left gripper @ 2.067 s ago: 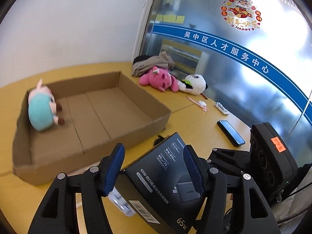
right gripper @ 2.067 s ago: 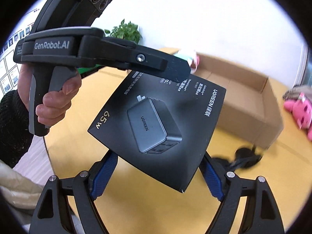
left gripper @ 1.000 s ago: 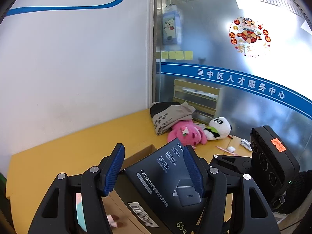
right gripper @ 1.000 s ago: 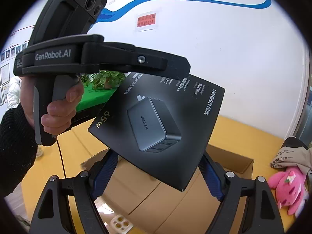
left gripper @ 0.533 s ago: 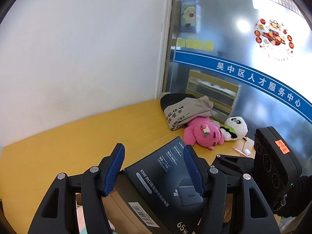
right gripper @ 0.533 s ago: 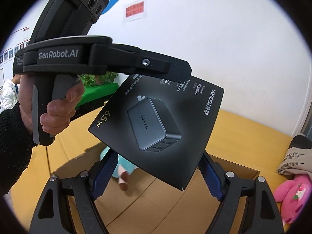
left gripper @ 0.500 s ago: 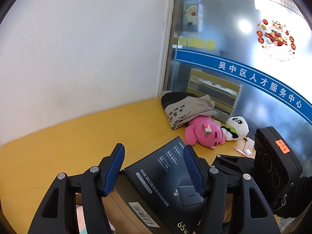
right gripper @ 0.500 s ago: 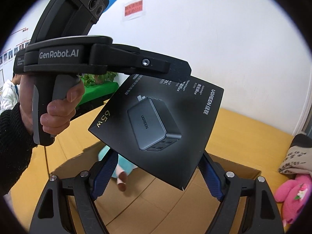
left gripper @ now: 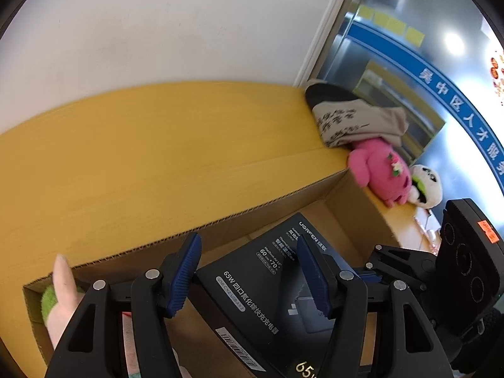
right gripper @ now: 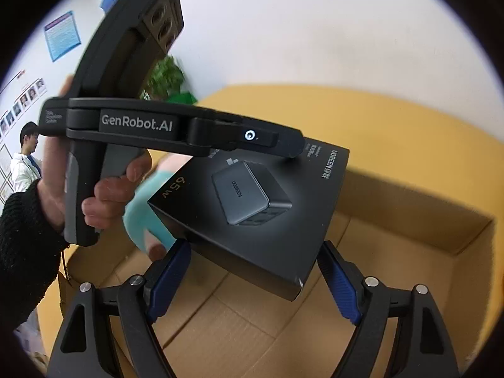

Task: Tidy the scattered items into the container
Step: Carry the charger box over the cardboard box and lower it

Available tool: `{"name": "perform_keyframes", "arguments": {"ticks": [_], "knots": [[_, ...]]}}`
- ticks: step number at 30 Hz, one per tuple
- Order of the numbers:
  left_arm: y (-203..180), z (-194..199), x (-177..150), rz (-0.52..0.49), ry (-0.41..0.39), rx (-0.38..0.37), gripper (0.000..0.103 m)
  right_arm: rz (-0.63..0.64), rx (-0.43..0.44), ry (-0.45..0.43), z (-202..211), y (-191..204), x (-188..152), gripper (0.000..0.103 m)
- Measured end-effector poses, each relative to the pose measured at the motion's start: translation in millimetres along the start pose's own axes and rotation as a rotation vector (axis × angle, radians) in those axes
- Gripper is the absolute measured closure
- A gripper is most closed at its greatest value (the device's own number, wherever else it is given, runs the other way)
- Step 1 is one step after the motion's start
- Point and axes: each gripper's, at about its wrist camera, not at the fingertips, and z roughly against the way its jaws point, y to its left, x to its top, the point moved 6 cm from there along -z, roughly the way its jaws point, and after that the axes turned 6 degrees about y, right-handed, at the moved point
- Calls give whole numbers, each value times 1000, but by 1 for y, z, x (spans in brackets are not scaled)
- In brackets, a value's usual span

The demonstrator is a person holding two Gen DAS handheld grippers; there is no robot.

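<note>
Both tools grip one black UGREEN charger box (left gripper: 271, 286): left tool (left gripper: 249, 278) has its blue pads on the box's two sides, right tool (right gripper: 252, 278) clamps the near end of the same box (right gripper: 252, 201), pads pressed to its edges. Box is tilted, held in the air over the open cardboard box (right gripper: 409, 208), above its floor, not resting on it. In the right wrist view the left tool (right gripper: 293, 148) crosses over the box top, gripped by the person's left hand (right gripper: 104, 195) in a black sleeve. Teal plush toy (right gripper: 148, 201) lies inside the carton at its far-left end. Carton sits on a yellow bench (left gripper: 141, 157). Past the carton's right end: folded beige garment (left gripper: 352, 119), pink plush (left gripper: 381, 173), panda plush (left gripper: 426, 186), touching in a row by the glass wall.
</note>
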Motion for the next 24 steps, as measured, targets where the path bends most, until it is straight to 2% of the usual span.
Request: {"name": "perform_keyframes", "arguments": {"ticks": [5, 9, 13, 20, 22, 24], "knots": [[3, -28, -5, 17, 77, 65, 36, -64, 43, 77, -23, -5, -8, 21], [2, -49, -9, 8, 144, 124, 36, -87, 41, 150, -42, -5, -17, 21], [5, -65, -11, 4, 199, 199, 36, -113, 51, 183, -55, -2, -25, 21], [1, -53, -14, -24, 180, 274, 34, -132, 34, 213, -61, 8, -33, 20], [-4, -37, -14, -34, 136, 289, 27, -145, 25, 208, -57, 11, -36, 20], [-9, -18, -13, -38, 88, 301, 24, -153, 4, 200, -48, 14, -39, 20]]}}
